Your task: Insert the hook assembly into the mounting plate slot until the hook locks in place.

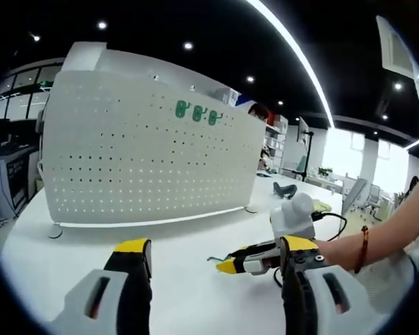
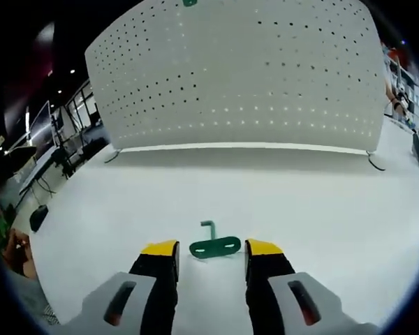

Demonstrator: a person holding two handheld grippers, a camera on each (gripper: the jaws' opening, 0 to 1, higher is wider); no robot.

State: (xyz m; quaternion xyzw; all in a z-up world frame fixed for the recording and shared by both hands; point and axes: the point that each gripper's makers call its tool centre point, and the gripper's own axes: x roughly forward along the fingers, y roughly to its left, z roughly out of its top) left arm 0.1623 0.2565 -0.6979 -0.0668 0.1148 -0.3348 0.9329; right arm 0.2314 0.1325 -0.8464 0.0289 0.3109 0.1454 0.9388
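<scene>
A green hook assembly (image 2: 214, 244) lies flat on the white table, its bent hook end pointing toward the board. My right gripper (image 2: 211, 251) stands open around it, yellow-tipped jaws on either side and not touching it. The white perforated mounting plate (image 2: 237, 77) stands upright behind it, seen too in the left gripper view as the mounting plate (image 1: 146, 153) with three green hooks (image 1: 197, 113) hanging near its top. My left gripper (image 1: 215, 248) is open with nothing between its jaws. The right gripper (image 1: 255, 259) comes in from the right, held by a person's hand (image 1: 335, 250).
The white table (image 1: 188, 241) stretches around the plate's feet. A black cable (image 1: 333, 220) and a dark object (image 1: 285, 189) lie at the back right. Desks, chairs and shelves of an office stand beyond the table's edges. A person's hand (image 2: 14, 244) is at the far left.
</scene>
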